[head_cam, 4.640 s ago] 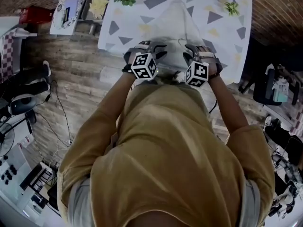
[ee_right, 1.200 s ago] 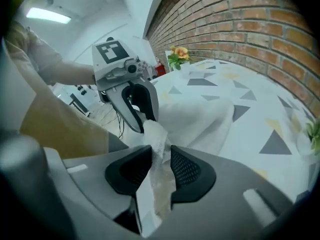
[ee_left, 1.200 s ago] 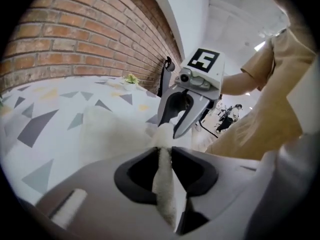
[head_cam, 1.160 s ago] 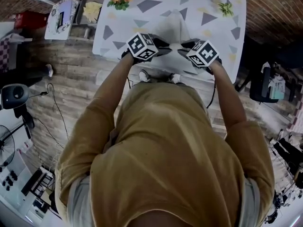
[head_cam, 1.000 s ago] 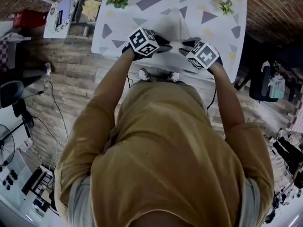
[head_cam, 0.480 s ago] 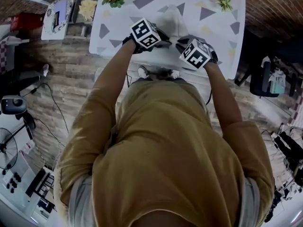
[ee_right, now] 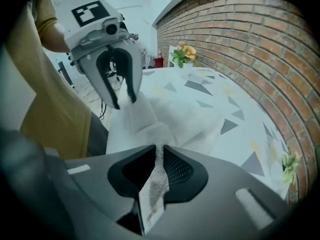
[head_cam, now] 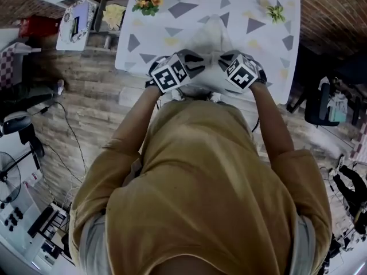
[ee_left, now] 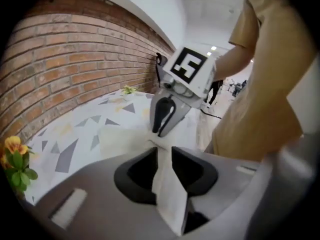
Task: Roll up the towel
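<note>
On the tabletop [head_cam: 172,22]: a white towel [head_cam: 213,34] lies over the white top with its grey and yellow triangles. The far part is flat and the near edge is gathered up at the near side.
Left gripper [ee_left: 162,152]: clenched on the towel's near edge. A fold of the towel runs between the jaws and hangs back toward the camera.
Right gripper [ee_right: 159,149]: the jaws have just been closing and now pinch the near edge, with a thin strip of towel pressed between the pads.
Grippers together: side by side at the near edge, close to each other and both tilted down. The towel is bunched between them and rises from the tabletop to each.
Flowers [head_cam: 148,0]: orange and yellow, at the far left corner, well apart from the towel.
Sprig [head_cam: 276,11]: green, at the far right corner.
Wall [ee_left: 60,59]: brick, along the far side of the tabletop.
Person [head_cam: 206,199]: in a mustard shirt, with both arms reaching forward to the grippers.
Floor [head_cam: 86,90]: wood planks, with cables lying at the left.
</note>
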The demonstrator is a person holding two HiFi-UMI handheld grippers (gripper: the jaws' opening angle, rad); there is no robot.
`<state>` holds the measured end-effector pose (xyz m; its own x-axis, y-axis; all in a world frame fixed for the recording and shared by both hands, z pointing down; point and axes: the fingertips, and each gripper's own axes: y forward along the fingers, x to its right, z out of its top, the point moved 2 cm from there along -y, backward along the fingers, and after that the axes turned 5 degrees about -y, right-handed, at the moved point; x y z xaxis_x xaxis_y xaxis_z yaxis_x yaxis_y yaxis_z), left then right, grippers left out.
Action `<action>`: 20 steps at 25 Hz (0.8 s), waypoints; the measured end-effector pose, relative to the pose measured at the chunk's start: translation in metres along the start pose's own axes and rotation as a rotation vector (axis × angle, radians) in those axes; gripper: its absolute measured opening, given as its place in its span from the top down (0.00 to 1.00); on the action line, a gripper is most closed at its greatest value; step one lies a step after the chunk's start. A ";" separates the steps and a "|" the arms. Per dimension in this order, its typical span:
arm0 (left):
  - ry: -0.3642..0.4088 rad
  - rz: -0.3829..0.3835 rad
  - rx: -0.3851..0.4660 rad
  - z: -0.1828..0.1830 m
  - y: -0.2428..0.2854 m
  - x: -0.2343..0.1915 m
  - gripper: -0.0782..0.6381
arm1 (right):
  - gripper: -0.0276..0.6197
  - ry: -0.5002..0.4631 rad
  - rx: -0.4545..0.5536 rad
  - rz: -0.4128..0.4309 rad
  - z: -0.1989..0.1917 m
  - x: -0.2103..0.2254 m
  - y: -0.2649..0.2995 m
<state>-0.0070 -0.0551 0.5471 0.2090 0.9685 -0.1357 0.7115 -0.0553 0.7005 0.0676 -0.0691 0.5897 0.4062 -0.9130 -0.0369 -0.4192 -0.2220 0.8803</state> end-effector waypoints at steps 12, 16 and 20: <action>0.044 0.033 0.019 -0.001 0.052 -0.008 0.68 | 0.87 -0.017 0.003 -0.025 0.005 -0.001 0.003; 0.054 0.026 0.016 -0.002 0.053 -0.011 0.68 | 0.87 -0.020 0.010 -0.041 0.009 0.000 -0.002; 0.021 0.015 0.025 -0.003 0.054 -0.015 0.68 | 0.87 -0.006 0.045 -0.107 0.008 -0.002 -0.015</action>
<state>0.0259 -0.0715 0.5893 0.2059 0.9723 -0.1110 0.7253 -0.0755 0.6843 0.0666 -0.0669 0.5728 0.4460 -0.8851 -0.1326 -0.4096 -0.3336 0.8491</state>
